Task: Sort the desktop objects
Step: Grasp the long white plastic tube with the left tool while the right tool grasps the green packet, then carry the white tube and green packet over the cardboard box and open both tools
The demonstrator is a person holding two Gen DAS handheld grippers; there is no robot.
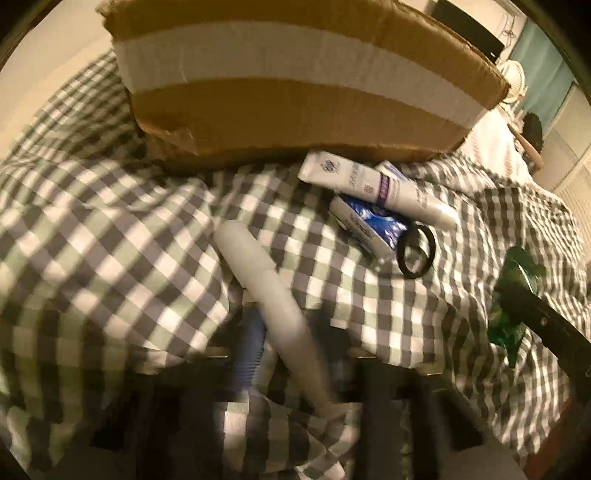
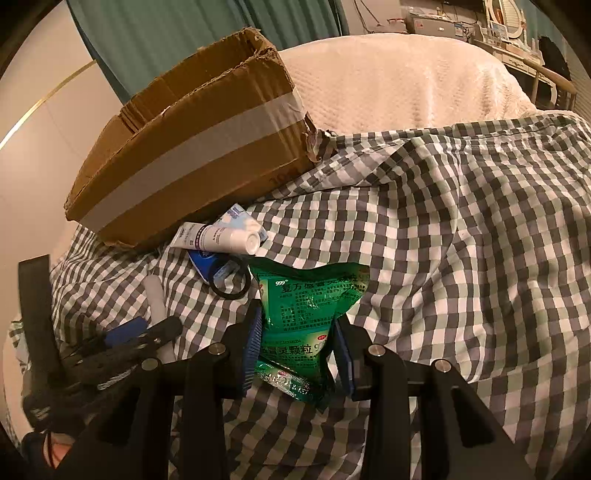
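A: Left wrist view: what is lying on the bed?

B: A grey, green and white checked cotton sheet (image 1: 110,229) is covering the surface in soft folds. A pale, smooth cylindrical stick (image 1: 266,288) is running back between the blue ribbed pads (image 1: 249,350) of the left gripper (image 1: 291,354); the frame is blurring, so whether the jaws are pinching it cannot be told. Beyond it, a brown corrugated cardboard box with a grey tape band (image 1: 295,81) is sitting on the sheet. Against its base, a white plastic squeeze tube with a purple band (image 1: 380,188) is lying across a glossy blue and white carton (image 1: 369,225), and a thin black elastic ring (image 1: 417,251) is resting on that carton's near end.

A: And the right wrist view?

B: The right gripper (image 2: 299,354) is clamping a crinkled green foil sachet printed with white Chinese characters (image 2: 310,310) between its blue pads, held just above the checked sheet (image 2: 461,258). The torn, open-topped box (image 2: 192,158) is standing to the left, with the tube (image 2: 221,236), carton (image 2: 207,264) and ring (image 2: 229,280) clustered at its foot and the pale stick (image 2: 155,299) lower left, beside the left gripper (image 2: 147,332).

A: The room?

B: A cream quilted bedspread (image 2: 406,81) is lying behind, with teal curtains (image 2: 166,33) hanging and a cluttered dresser (image 2: 509,33) standing at far right.
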